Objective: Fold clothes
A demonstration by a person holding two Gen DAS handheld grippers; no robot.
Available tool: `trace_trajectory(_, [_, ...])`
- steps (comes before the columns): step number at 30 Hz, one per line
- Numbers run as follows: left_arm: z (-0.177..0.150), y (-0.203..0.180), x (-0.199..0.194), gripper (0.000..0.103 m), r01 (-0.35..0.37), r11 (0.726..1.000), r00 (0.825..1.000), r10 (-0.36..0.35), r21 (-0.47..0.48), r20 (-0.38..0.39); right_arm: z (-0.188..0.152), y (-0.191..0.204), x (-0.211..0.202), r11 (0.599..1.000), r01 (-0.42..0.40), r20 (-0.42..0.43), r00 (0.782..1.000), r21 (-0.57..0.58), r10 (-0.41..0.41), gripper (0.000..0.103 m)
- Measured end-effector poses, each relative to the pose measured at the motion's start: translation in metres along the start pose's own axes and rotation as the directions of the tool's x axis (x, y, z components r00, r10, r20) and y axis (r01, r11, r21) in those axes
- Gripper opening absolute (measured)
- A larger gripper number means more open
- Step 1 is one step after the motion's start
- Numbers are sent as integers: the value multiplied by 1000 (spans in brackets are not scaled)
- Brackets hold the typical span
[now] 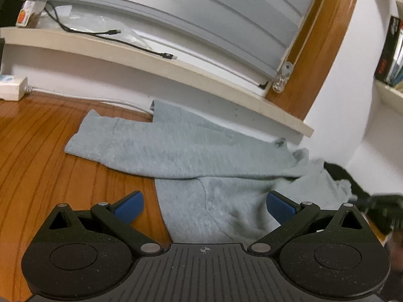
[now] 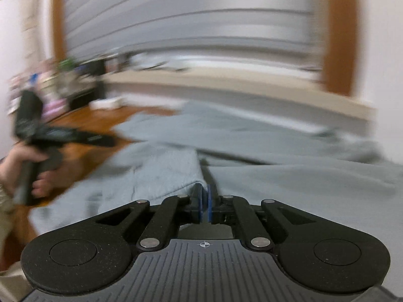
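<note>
A sweater [image 1: 191, 148] lies spread on the table [image 1: 37, 156], its far edge against the wall under a ledge [image 1: 156, 63]. A cable [image 1: 105, 35] and a jar [image 1: 31, 7] rest on the ledge. A power strip [image 1: 12, 88] sits at the table's far left.

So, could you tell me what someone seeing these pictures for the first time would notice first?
Most striking is the grey-blue sweater spread over the wooden table below the window sill, one sleeve reaching left. In the right wrist view, the right gripper is shut on a fold of that fabric amid heavy blur. The left gripper hangs open over the sweater's near edge, pads clear of the cloth.
</note>
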State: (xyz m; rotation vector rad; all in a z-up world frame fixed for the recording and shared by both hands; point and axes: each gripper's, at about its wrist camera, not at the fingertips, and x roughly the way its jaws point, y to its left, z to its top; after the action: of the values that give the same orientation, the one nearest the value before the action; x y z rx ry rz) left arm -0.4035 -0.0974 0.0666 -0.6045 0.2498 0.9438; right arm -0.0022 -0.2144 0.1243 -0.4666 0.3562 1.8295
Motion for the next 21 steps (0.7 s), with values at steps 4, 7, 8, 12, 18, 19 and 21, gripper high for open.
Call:
trace_trajectory(4, [-3, -13, 6, 103, -20, 997, 999, 22, 72, -30, -8, -77, -43, 971, 235, 23, 971, 52, -236, 4])
trace_trajectory(7, [-6, -20, 11, 103, -25, 993, 998, 32, 115, -57, -20, -132, -80, 906, 414, 25, 908, 88, -418, 4])
trace_trajectory(8, [-6, -20, 12, 103, -25, 992, 997, 33, 120, -63, -25, -148, -93, 875, 474, 28, 878, 100, -478, 4])
trace_trajectory(12, [-7, -20, 14, 103, -30, 992, 996, 40, 124, -74, -48, -197, -136, 720, 671, 17, 730, 176, -683, 4])
trace_trajectory(18, [-6, -21, 18, 103, -41, 990, 994, 54, 134, -94, -60, -218, -143, 709, 606, 28, 753, 360, -658, 30])
trace_trajectory(19, [-5, -22, 20, 103, -45, 989, 993, 59, 138, -100, -57, -212, -133, 743, 570, 40, 784, 350, -620, 32])
trace_trajectory(21, [-5, -26, 19, 103, -40, 985, 993, 57, 169, -100, -50, -201, -112, 812, 481, 59, 848, 331, -527, 41])
